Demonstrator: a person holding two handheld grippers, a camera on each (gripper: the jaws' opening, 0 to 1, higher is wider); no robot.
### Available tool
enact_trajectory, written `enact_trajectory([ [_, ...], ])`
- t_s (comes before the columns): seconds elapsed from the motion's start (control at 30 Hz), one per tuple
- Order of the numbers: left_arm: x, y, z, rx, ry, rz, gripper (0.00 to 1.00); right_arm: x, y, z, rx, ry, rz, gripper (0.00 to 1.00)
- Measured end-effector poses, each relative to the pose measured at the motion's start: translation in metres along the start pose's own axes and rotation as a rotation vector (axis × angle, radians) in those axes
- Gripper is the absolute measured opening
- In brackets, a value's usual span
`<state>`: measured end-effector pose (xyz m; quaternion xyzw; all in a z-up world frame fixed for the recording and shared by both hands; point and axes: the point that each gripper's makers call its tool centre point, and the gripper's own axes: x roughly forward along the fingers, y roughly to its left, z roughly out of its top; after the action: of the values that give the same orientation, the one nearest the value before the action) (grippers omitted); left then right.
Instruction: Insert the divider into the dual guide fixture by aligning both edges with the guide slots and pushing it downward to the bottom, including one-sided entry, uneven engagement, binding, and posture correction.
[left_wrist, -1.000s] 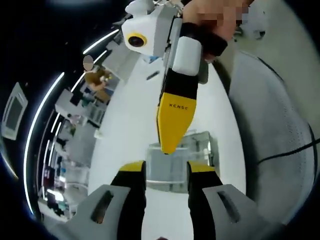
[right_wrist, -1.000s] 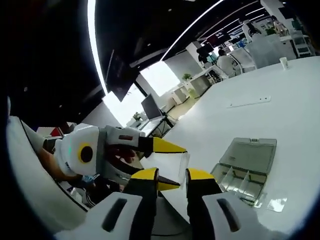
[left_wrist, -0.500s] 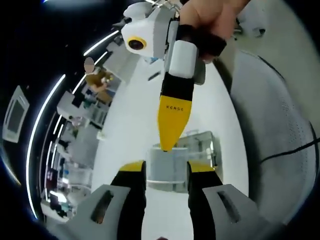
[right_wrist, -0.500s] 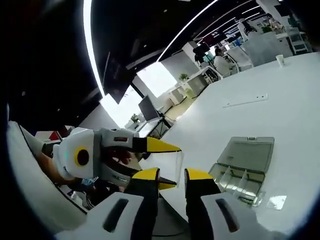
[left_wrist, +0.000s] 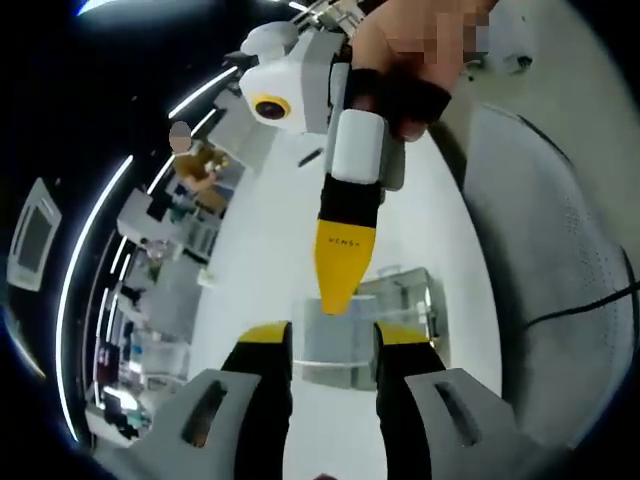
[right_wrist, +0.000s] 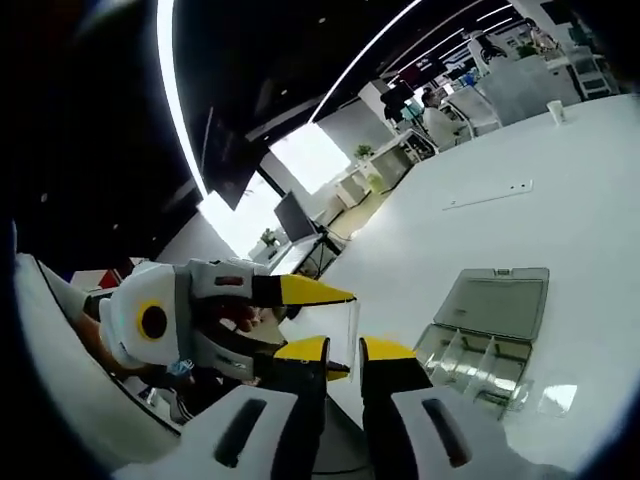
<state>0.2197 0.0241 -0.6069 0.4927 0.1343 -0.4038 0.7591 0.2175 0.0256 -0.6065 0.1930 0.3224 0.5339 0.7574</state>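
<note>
A clear plastic divider (left_wrist: 337, 340) stands between my left gripper's (left_wrist: 335, 350) yellow-tipped jaws, which are shut on its two side edges. My right gripper (left_wrist: 338, 300) comes down from the top of the left gripper view, held by a hand, with its yellow tips on the divider's upper edge. In the right gripper view the divider (right_wrist: 343, 322) rises in the narrow gap of my right gripper (right_wrist: 343, 352), which is shut on it. My left gripper (right_wrist: 322, 330) reaches in from the left. The clear compartment fixture (right_wrist: 488, 340), lid open, lies on the white table (right_wrist: 560, 210).
The fixture box (left_wrist: 412, 300) shows behind the divider in the left gripper view. A small clear piece (right_wrist: 557, 400) lies on the table beside the box. A flat strip (right_wrist: 488, 194) and a cup (right_wrist: 560, 108) sit farther off. Desks and seated people are in the background.
My right gripper's jaws have drawn closer together on the divider. Both cameras have shifted slightly; the divider stays held between the two grippers above the table.
</note>
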Motion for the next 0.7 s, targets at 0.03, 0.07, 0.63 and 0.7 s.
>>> enact_trajectory([
  [0.03,0.0003,0.0005,0.0001,-0.001,-0.001,0.002,0.29,0.0008,0.0003,-0.0004,0.006,0.002,0.002,0.08],
  [0.07,0.0005,0.0006,0.0002,-0.001,-0.001,0.002,0.29,0.0013,0.0003,-0.0008,0.004,0.004,0.002,0.08],
  [0.63,0.0008,0.003,0.0024,-0.003,-0.009,0.014,0.29,0.0024,-0.0014,-0.0047,-0.001,0.02,-0.002,0.0],
  [0.7,0.0007,0.0029,0.0026,-0.004,-0.01,0.014,0.29,0.0024,-0.0019,-0.0051,0.001,0.023,-0.003,0.0],
])
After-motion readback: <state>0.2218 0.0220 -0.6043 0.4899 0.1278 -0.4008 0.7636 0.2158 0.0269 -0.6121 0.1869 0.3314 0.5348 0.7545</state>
